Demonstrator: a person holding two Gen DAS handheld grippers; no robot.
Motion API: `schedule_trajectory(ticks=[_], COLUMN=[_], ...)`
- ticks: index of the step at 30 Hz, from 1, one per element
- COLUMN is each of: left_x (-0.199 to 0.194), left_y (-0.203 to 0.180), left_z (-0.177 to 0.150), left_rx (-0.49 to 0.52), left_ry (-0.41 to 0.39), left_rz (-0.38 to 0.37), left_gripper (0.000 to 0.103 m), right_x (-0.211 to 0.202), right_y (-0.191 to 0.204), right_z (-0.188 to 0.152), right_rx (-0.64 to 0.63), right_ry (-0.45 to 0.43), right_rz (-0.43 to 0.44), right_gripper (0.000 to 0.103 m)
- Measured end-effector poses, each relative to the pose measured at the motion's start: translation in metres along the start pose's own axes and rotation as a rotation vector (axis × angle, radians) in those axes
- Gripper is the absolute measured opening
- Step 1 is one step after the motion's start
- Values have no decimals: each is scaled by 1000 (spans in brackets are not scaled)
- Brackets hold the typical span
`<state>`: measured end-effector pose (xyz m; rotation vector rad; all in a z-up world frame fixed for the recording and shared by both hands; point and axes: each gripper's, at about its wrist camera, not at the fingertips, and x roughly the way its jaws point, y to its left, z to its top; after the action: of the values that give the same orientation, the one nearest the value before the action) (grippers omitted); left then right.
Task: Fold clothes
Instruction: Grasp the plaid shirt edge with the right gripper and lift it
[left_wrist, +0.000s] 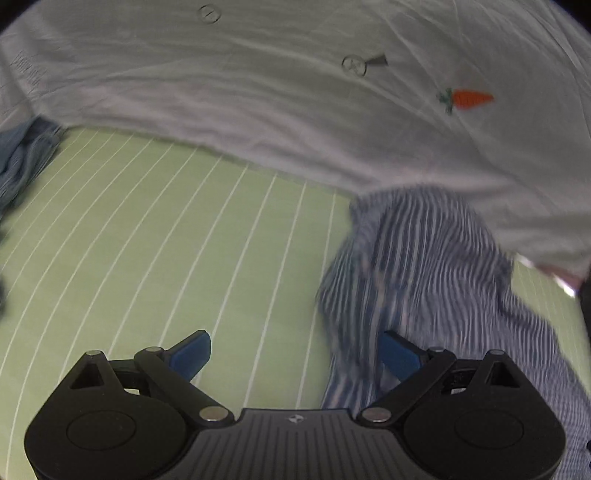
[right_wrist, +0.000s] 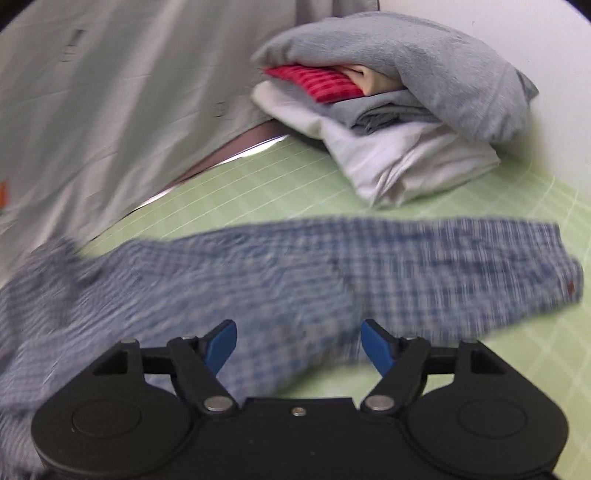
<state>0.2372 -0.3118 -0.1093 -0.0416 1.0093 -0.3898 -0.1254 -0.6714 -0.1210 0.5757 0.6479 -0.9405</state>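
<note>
Bench (right_wrist: 369, 192) under green lined cloth; person in white shirt (left_wrist: 258, 92) behind. Folded pile (right_wrist: 388, 110) at far right. Blue checked shirt (right_wrist: 332, 266) spread flat, long axis left to right, cuff end pointing right. Step judged: laying out before first fold. Left tool (left_wrist: 295, 356) and right tool (right_wrist: 298, 345) both gaping, gripping nothing. Next: pinch an edge.

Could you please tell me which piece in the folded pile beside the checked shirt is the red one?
It is the red striped piece, tucked under the grey top layer and above the white bottom garment; everything else in the pile is grey or white.
</note>
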Motion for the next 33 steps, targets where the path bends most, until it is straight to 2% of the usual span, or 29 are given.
schedule_trajectory(ticks=[3, 5, 8, 9, 10, 11, 12, 13, 14, 17, 21, 23, 25, 28, 30, 32, 33], left_x=[23, 38, 55, 61, 66, 71, 76, 80, 83, 85, 83, 89, 98, 114, 120, 116, 114], left_y=[-6, -9, -7, -5, -3, -3, -3, -3, -3, -6, -13, -21, -30, -32, -33, -42, -46], left_z=[22, 36, 43, 45, 46, 47, 48, 49, 50, 58, 76, 80, 81, 72, 69, 70, 71], left_rx=[9, 16, -2, -11, -20, -34, -48, -65, -82, -105, -107, -72, -36, -25, -6, 97, 151], left_ry=[13, 22, 46, 61, 78, 93, 109, 120, 129, 91, 42, 39, 42, 67, 78, 78, 78], left_rz=[-21, -35, -52, -59, -71, -82, -94, -112, -129, -135, -165, -149, -120, -70, -75, -60, -52], left_gripper=[97, 96, 85, 75, 63, 57, 41, 16, 3, 1, 1, 1, 1, 2, 3, 9, 28], right_x=[29, 41, 48, 48, 48, 47, 47, 46, 45, 38, 27, 26, 34, 57, 71, 78, 78], right_y=[-3, -6, -4, -3, -2, -1, 0, 0, 2, 5, 3, 2, 5, 14, 16, 16, 16], right_z=[13, 14, 11, 10, 10, 11, 12, 13, 16, 31, 74, 95, 106, 103, 92, 84, 81], right_rx=[19, 38, 12, -3, -18, -29, -40, -53, -74, -114, -88, -73, -91, -166, -187, -207, -216], right_ry=[11, 38, 60, 62, 64, 68, 71, 72, 61, 2, -136, -191, -201, -162, -123, -94, -90], right_rz=[-17, 6, 12, 14, 18, 34, 50, 67, 85, 97, 87, 95, 98, 51, 24, -7, -16], right_gripper=[76, 74, 67, 63, 53, 38, 33, 19, 9, 6, 6, 6, 6, 6, 6, 6, 6])
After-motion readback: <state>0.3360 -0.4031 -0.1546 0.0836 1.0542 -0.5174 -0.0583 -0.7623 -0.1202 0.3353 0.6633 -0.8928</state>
